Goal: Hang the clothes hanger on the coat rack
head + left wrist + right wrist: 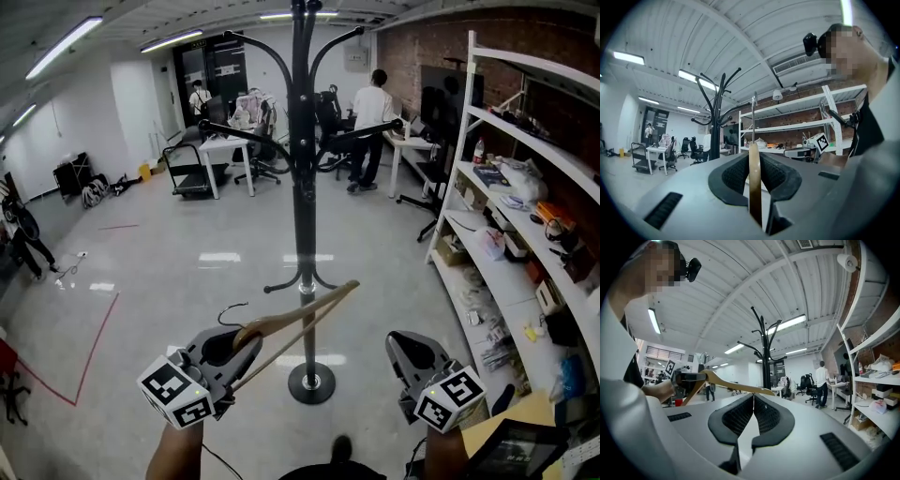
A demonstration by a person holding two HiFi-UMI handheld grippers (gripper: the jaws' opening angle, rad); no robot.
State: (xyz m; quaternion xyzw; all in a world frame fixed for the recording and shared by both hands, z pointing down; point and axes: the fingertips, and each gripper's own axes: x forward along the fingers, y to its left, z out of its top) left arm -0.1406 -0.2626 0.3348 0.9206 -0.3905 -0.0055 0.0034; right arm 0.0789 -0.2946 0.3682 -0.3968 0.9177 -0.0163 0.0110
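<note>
"Where's the hanger (298, 322)?"
"Clamped in my left gripper (240, 345), wooden arms angled toward the coat rack (302, 187) pole, well below its top hooks."
"And your right gripper (405, 343)?"
"Jaws pressed together, nothing between them."

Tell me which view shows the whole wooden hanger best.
The head view: the hanger shows most fully there, wooden arm, lower bar and wire hook, clamped in the left gripper before the coat rack. The left gripper view sees it edge-on between the jaws; the right gripper view shows it side-on, farther off.
</note>
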